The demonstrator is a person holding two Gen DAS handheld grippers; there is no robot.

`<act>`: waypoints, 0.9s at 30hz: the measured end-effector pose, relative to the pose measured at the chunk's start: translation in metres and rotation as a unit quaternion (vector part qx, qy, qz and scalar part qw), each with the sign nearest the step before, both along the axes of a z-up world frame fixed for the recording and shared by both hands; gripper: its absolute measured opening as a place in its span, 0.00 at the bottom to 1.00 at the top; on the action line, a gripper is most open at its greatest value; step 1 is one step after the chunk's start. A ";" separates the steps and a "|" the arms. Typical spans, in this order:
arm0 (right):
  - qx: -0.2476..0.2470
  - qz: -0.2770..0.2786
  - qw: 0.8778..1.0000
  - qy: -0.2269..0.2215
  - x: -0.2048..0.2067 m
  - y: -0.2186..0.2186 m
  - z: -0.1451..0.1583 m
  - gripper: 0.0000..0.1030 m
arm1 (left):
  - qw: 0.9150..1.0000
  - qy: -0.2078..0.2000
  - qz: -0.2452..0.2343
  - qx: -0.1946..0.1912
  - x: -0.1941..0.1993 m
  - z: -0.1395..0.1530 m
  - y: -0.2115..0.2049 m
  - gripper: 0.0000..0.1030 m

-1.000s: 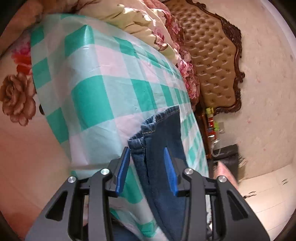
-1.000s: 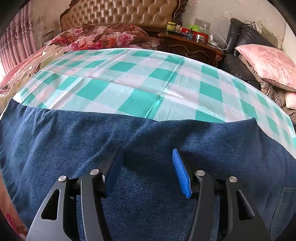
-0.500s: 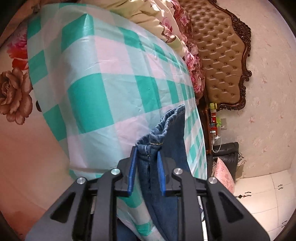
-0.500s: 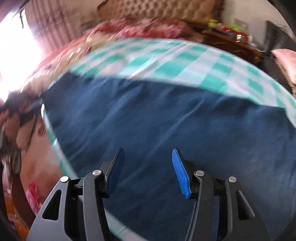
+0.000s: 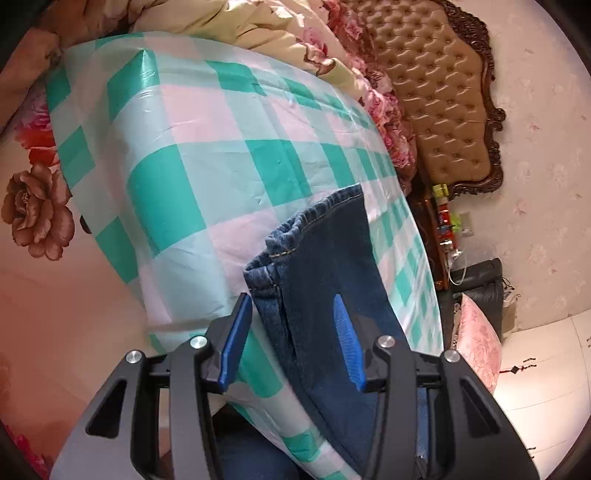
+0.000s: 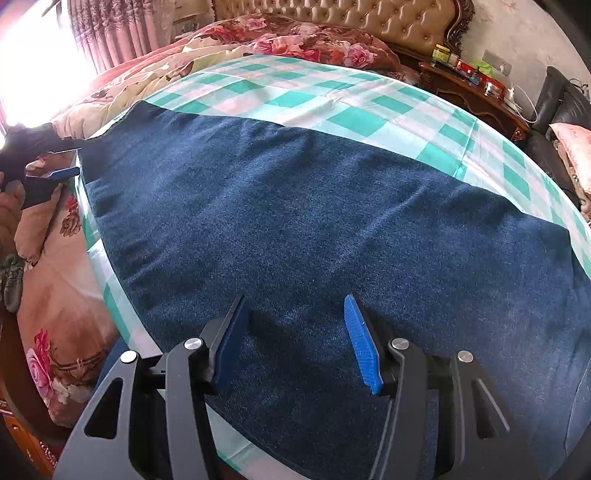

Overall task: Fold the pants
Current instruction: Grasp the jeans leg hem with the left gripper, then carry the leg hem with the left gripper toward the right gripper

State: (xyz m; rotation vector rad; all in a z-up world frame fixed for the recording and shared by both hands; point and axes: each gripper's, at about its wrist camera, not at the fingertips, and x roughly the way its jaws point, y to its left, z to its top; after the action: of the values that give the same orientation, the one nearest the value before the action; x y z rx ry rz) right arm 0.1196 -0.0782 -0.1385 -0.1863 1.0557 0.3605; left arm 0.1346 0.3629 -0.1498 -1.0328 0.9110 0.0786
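Limp, heavy denim pants [image 6: 314, 229]: left gripper [image 5: 291, 332] jaws opening around stitched hem [image 5: 280, 240], the firmest hold; right gripper [image 6: 295, 332] jaws apart, empty.

Bed [image 6: 55, 295] with tufted headboard [image 6: 369, 18] carries a green-and-white checked cloth [image 6: 332, 99] spread across its top. Dark blue pants [image 6: 314, 229] lie flat directly on the checked cloth, along its near edge, hem end hanging at the cloth's left corner. Floral quilt [image 6: 295, 40] bunched between the checked cloth and headboard.
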 end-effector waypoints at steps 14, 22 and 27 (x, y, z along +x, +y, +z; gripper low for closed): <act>0.104 -0.040 0.992 0.053 0.013 -0.026 0.006 0.50 | 0.964 -0.024 -0.067 0.255 0.005 0.080 -0.084 0.08; 0.338 -0.152 0.922 0.111 0.027 -0.122 0.027 0.51 | 0.748 -0.169 -0.258 0.588 -0.042 0.113 -0.336 0.08; 0.356 -0.183 0.908 0.119 0.022 -0.155 0.023 0.51 | 0.645 -0.211 -0.390 0.622 -0.102 0.027 -0.446 0.12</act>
State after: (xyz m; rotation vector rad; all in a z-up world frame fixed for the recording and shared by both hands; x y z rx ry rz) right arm 0.1418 -0.2332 -0.1159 0.7217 1.1062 0.4103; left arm 0.0324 -0.0833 -0.1226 0.6808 0.5625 -0.2414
